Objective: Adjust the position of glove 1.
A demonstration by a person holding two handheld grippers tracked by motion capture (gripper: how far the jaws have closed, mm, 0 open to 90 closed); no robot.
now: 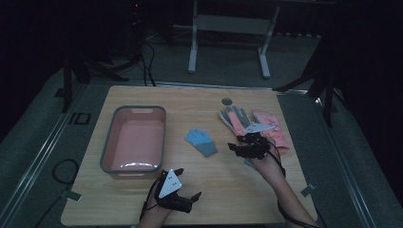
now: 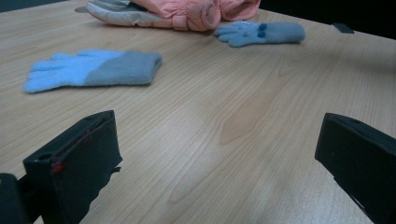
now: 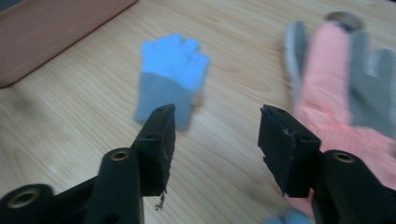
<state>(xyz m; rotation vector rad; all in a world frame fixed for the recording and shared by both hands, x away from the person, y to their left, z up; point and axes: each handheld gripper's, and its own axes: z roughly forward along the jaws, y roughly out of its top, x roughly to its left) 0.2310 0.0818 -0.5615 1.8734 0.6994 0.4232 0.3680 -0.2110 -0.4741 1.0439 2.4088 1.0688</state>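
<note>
1. High view: light wooden table, bare across the near half, with everything below resting on it.
2. Pink basin with grey rim, far left of centre, nothing visible inside.
3. Pair of pink-and-grey padded gloves at the right, overlapping, fingers pointing away; bulky, soft, probably light.
4. Blue-and-grey knit glove flat near the table's middle, between basin and padded gloves, blue fingers toward the far left, grey cuff nearer. Judged very light, limp and likely to drape when lifted; best pinched at the thicker grey cuff, seen in the right gripper view just beyond the jaws.
5. Second small blue glove lying against the near edge of the padded pair.
6. Right gripper just right of the knit glove, jaws about half apart, nothing between them, pads not touching any cloth.
7. Left gripper low at the near edge, jaws spread wide, gripping nothing, well apart from every glove.
</note>
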